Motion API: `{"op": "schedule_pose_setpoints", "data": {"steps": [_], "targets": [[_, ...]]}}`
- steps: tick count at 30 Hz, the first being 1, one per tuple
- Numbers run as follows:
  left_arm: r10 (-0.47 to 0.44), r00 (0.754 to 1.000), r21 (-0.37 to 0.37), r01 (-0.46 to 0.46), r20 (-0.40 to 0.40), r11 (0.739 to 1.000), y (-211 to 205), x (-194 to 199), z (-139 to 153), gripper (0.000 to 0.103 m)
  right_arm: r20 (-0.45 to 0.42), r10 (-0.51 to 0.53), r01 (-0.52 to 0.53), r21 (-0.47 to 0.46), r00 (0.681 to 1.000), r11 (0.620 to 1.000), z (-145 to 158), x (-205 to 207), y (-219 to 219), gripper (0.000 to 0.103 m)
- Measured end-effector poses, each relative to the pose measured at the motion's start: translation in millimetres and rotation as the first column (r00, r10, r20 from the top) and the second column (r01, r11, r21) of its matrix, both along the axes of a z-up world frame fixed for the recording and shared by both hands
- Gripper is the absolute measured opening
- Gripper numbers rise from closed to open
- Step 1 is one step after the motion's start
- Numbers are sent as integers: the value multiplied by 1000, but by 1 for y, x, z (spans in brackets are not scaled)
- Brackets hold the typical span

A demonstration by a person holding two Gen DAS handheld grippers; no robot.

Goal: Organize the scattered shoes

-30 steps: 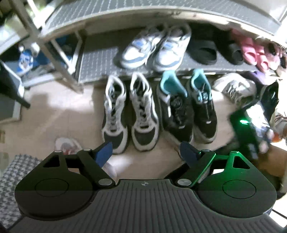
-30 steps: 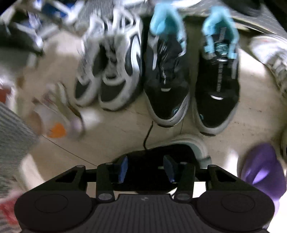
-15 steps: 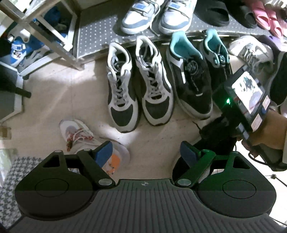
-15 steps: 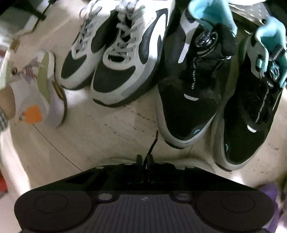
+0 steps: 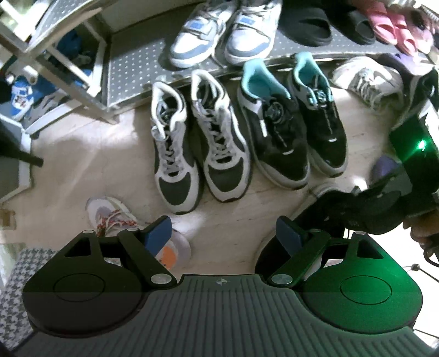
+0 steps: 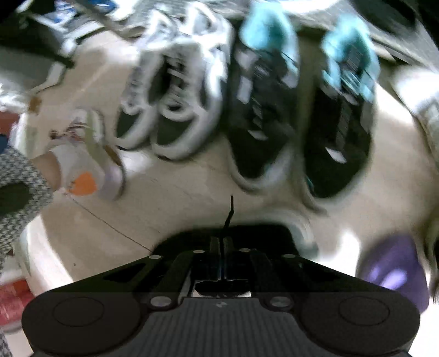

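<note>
Two tool fingers of right tool (image 6: 221,261), earlier apart, now together.

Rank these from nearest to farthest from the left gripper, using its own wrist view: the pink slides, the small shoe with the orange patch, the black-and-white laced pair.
From the left gripper:
1. Small shoe with the orange patch, on the floor, partly behind the left finger.
2. Black-and-white laced pair, mid-floor, ahead.
3. Pink slides, on the rack, far upper right.
</note>
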State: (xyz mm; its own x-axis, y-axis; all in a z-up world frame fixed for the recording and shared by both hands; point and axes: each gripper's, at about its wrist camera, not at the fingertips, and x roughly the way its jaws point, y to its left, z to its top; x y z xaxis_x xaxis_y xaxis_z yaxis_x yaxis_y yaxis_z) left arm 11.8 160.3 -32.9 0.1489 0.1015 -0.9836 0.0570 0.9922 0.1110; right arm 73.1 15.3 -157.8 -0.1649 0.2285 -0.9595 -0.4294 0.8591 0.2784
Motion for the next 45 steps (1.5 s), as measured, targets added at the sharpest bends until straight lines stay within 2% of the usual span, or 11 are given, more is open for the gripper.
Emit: {"op": "schedule_pose_setpoints", "data": {"steps": [4, 13, 15, 17, 22, 25, 29, 33, 39, 42, 45], "targets": [[-11, 1000, 12, 11, -10, 1000, -4, 1, -3, 88, -39, -101, 98, -76, 994, 992, -28, -8, -7, 3], [-28, 999, 27, 29, -22, 999, -9, 4, -7, 88, 12, 55, -54, -72, 998, 996, -53, -24, 19, 11], [-24, 1000, 23, 24, -15, 999, -9, 4, -6, 88, -50, 22, -25, -64, 999, 998, -45, -18, 11, 47], [-25, 1000, 24, 25, -14, 999, -9, 4, -6, 89, -92, -14, 10, -40, 996, 999, -28, -13, -1, 71], [-23, 1000, 28, 24, -5, 999, -10, 4, -3, 89, -88, -67, 66, -7, 994, 998, 17, -6, -31, 70], [-18, 1000, 33, 18, 2, 999, -9, 4, -2, 90, 15, -197, 197, -60, 980, 979, 24, -1, -53, 54], [-12, 1000, 41, 12, 2, 999, -8, 6, -2, 90, -44, -476, 475, -21, 879, 880, 1, -7, -86, 45], [-8, 1000, 52, 8, -5, 999, -6, 8, -4, 90, -46, -577, 576, -23, 816, 817, -21, -22, -91, 45], [16, 1000, 74, -16, -6, 997, 5, 9, -6, 91, 47, -483, 486, -78, 874, 871, -57, -30, -64, 44], [41, 999, 84, -41, -3, 996, 14, 9, -5, 91, 77, -418, 424, -84, 905, 902, -68, -33, -47, 32], [80, 997, 106, -82, 21, 991, 25, 10, 4, 91, 30, -372, 373, -65, 928, 926, -64, -32, -33, 29]]}}
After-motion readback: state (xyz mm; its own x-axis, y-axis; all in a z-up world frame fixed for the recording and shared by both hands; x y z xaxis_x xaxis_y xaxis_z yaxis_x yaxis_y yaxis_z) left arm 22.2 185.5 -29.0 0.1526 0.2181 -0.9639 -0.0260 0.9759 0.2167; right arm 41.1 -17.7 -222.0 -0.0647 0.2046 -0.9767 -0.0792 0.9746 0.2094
